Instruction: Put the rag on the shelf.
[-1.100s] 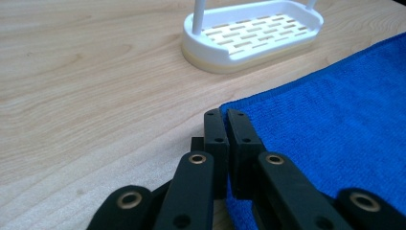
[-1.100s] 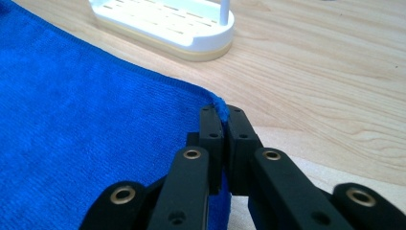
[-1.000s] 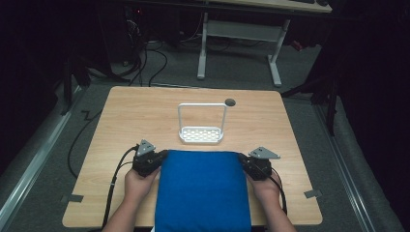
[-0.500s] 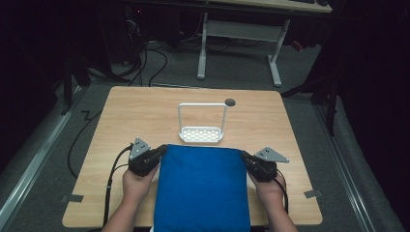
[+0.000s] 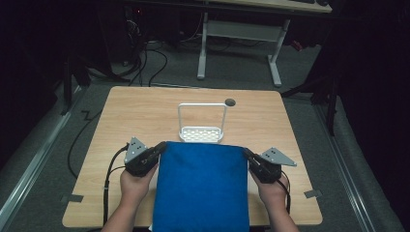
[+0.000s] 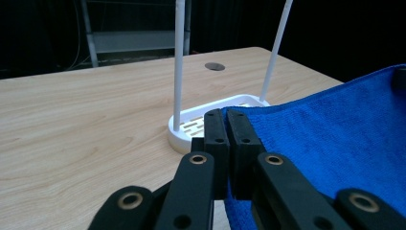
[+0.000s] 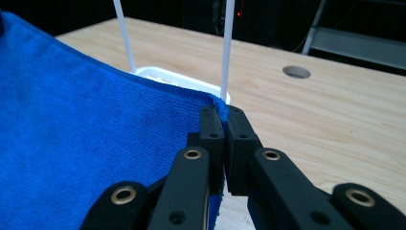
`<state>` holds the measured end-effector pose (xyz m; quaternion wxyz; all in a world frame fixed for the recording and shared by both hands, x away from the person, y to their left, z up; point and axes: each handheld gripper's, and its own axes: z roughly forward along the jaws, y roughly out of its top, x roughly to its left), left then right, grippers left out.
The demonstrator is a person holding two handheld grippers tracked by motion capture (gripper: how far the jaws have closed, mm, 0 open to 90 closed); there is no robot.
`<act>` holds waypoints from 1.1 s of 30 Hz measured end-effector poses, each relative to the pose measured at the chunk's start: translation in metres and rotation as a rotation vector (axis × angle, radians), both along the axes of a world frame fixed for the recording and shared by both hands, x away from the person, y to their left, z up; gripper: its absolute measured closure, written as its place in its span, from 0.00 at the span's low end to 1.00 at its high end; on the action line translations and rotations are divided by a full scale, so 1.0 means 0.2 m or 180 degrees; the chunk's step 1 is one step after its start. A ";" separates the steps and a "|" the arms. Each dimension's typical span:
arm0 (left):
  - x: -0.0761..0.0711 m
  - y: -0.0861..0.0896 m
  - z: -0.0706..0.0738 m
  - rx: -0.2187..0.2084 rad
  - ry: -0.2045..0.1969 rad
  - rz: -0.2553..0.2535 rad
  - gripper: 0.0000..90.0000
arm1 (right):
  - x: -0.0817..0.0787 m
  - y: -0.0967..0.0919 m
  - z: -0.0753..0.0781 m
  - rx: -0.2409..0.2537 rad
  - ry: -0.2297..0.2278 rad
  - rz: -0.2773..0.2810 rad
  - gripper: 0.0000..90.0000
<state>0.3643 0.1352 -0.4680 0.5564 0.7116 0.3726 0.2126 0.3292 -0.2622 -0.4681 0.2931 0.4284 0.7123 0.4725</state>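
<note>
Between both tongs [image 5: 162, 147], blue towel [image 5: 200, 186] corners.

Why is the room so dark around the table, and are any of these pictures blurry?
High view: light falls on the table and blue cloth; the floor beyond fades to black. Left gripper view: white rack fairly sharp, background dark. Right gripper view: near jaws slightly soft, cloth weave clear.

A white rack [image 5: 202, 126] with a tall hoop is standing mid-table [image 5: 145, 111]; round grommet hole [image 5: 230, 102] is sitting just beyond it. Cables [image 5: 145, 58] are lying on the floor behind.
</note>
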 end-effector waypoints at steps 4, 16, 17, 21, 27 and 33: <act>-0.03 0.01 0.05 -0.0065 -0.0096 -0.0010 0.98 | -0.03 0.00 0.05 0.0065 -0.0097 0.0037 0.98; -0.16 0.01 0.25 -0.0248 -0.0560 -0.0047 0.98 | -0.12 0.00 0.23 0.0189 -0.0486 0.0109 0.98; -0.17 0.02 0.26 -0.0246 -0.0591 -0.0044 0.98 | -0.14 0.00 0.25 0.0202 -0.0529 0.0112 0.98; -0.21 0.02 0.32 -0.0299 -0.0714 -0.0050 0.98 | -0.17 0.00 0.31 0.0221 -0.0673 0.0139 0.98; -0.27 0.02 0.39 -0.0362 -0.0894 -0.0081 0.98 | -0.22 0.00 0.38 0.0258 -0.0807 0.0180 0.98; -0.34 0.01 0.46 -0.0329 -0.1079 -0.0098 0.98 | -0.27 -0.01 0.45 0.0296 -0.0970 0.0193 0.98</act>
